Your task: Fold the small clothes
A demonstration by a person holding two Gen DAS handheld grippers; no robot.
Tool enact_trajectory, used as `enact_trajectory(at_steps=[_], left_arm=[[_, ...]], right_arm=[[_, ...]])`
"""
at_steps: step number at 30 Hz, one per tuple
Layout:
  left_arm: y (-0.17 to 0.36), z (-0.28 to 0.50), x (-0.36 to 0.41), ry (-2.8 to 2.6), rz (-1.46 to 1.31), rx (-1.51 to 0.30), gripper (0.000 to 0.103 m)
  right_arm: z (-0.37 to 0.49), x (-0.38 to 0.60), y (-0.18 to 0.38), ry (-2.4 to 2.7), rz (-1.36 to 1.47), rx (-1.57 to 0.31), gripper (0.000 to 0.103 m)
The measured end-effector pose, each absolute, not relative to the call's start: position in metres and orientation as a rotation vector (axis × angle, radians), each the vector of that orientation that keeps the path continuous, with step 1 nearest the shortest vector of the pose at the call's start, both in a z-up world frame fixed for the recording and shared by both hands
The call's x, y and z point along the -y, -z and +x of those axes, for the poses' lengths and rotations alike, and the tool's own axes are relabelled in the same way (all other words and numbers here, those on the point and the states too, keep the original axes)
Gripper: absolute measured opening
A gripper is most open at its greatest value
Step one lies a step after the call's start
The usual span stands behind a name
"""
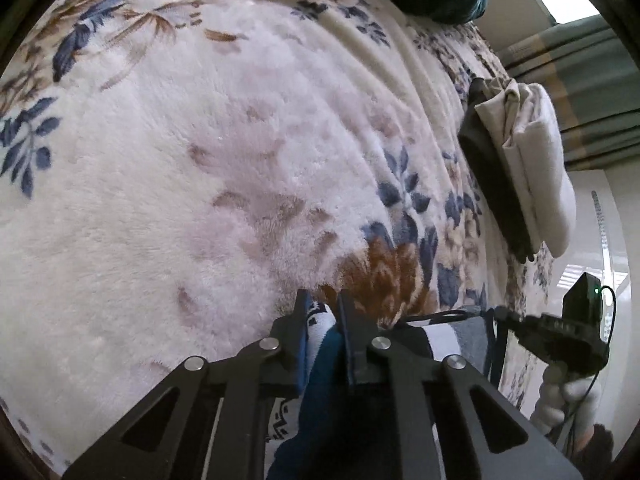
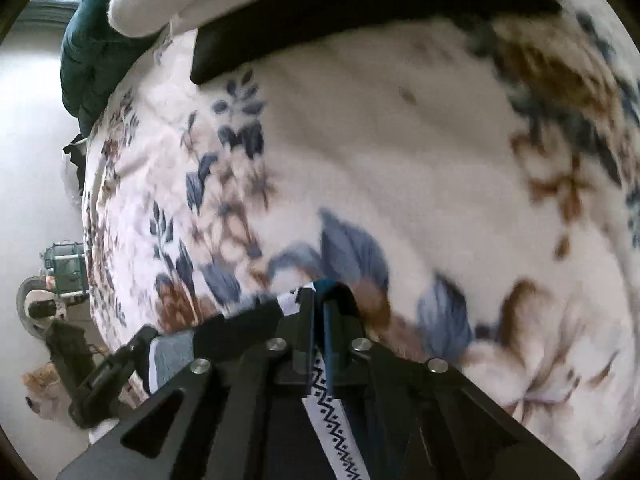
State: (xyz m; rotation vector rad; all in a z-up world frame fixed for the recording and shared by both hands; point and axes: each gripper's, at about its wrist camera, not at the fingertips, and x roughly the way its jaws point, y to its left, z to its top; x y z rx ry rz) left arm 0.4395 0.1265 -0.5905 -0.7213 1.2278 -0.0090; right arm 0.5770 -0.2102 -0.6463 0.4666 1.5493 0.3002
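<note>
Left claw (image 1: 322, 312) and right claw (image 2: 322, 300) each clenched on an edge of the teal patterned garment (image 1: 320, 344), which hangs between and below them over the floral blanket (image 1: 180, 160).

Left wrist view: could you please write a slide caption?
Left gripper pinching a teal-and-white garment above a floral blanket, folded clothes stacked beyond.

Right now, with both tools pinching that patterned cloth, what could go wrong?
1. The left gripper and right gripper pinch only the edges of the teal-and-white patterned garment, so it may slip free.
2. The fluffy floral blanket could snag it.
</note>
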Motion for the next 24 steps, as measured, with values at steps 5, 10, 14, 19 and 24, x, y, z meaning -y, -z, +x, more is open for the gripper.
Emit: enact_trajectory(at_steps=[5,10,14,19,24], left_arm=[[0.601,0.446,-0.131,-0.004,-0.756,-1.242,0.011],[0.6,0.45,-0.133,0.009,-0.758,-1.296,0.022],[0.568,0.429,-0.137,0.024,-0.718,-1.247,0.058],[0.552,0.375,-0.136,-0.018,-0.748,-1.275,0.062],[0.561,0.337,-0.119,-0.059,-0.767,-1.357,0.062]], right_arm=[[0.606,0.21,0.64,-0.275,0.481,-1.504,0.003],[0.606,0.203,0.661,-0.254,0.429,-1.628,0.01],[0.57,0.239,0.631,-0.216,0.497,-1.624,0.049],[0.46,0.299,0.602,-0.057,0.684,-1.67,0.055],[0.369,0.315,0.642,0.051,1.087,-1.755,0.063]])
